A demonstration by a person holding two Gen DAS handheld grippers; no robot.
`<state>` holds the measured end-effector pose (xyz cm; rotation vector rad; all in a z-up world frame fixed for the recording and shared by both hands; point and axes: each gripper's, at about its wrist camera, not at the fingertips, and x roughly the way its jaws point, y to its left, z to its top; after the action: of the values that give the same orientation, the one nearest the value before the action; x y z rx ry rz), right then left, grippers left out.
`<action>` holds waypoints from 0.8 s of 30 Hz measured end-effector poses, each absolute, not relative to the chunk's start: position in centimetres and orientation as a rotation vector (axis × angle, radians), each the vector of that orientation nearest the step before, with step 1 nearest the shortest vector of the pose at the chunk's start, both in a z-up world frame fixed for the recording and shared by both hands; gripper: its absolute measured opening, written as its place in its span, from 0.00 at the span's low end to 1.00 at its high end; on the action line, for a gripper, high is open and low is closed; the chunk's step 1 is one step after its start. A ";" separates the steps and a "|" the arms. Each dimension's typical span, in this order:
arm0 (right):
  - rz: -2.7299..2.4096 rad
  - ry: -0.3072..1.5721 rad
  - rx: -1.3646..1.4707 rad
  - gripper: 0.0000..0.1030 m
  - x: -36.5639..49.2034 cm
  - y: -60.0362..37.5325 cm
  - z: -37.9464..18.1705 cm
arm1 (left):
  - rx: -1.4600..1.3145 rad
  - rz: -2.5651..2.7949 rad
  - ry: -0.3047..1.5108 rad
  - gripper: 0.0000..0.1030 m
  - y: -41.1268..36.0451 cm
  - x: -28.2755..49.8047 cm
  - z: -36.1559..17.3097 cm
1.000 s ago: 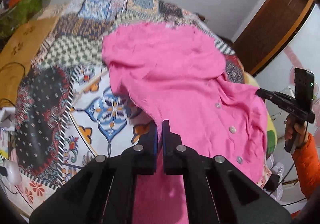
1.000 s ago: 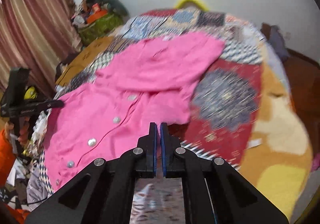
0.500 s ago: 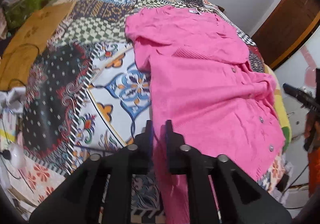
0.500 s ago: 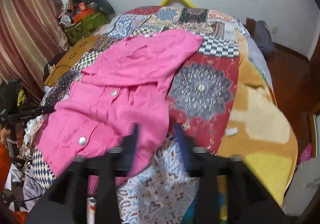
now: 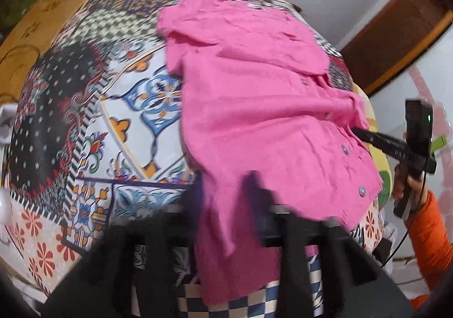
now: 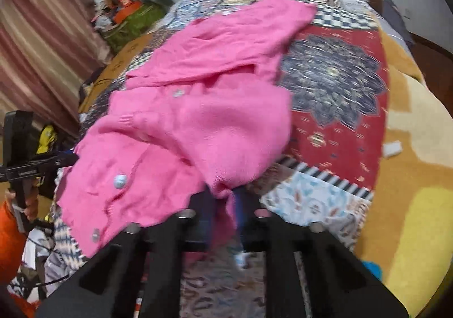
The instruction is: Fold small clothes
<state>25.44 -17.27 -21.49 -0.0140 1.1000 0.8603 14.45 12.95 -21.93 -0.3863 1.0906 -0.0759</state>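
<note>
Both grippers, left (image 5: 226,193) and right (image 6: 223,199), are gaping wide around the cardigan (image 5: 254,108) hem at the bed (image 5: 85,125) edge; only the right view is showing curtains (image 6: 42,43).

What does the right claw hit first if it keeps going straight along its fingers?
The pink cardigan. Its cloth already hangs between the open fingers of the right claw, with the bunched body of the garment directly ahead on the patchwork bedspread. Motion blur makes exact depth uncertain.
</note>
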 end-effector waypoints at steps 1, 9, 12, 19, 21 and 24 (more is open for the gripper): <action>0.870 1.089 -0.025 0.08 25.2 -17.1 -21.1 | -0.381 -0.083 1.091 0.03 12.7 14.5 -21.7; 0.848 0.938 -0.085 0.06 23.9 -20.3 -14.3 | -0.330 -0.036 0.950 0.02 13.2 13.7 -16.9; 0.820 0.896 -0.103 0.06 23.2 -21.7 -12.5 | -0.311 -0.023 0.918 0.02 13.6 13.5 -15.4; 0.733 0.894 -0.124 0.05 23.4 -23.2 -12.7 | -0.314 -0.001 1.008 0.02 14.1 14.2 -18.3; 0.734 0.935 -0.121 0.05 23.6 -23.1 -14.1 | -0.282 0.041 1.034 0.06 13.9 14.2 -19.5; 0.761 1.002 -0.095 0.14 23.6 -22.7 -16.2 | -0.313 0.054 1.083 0.22 14.4 13.9 -21.1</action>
<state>23.65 -22.67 -16.18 -0.0948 1.0018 0.7607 13.93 14.38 -21.07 -0.3125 1.0833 0.0542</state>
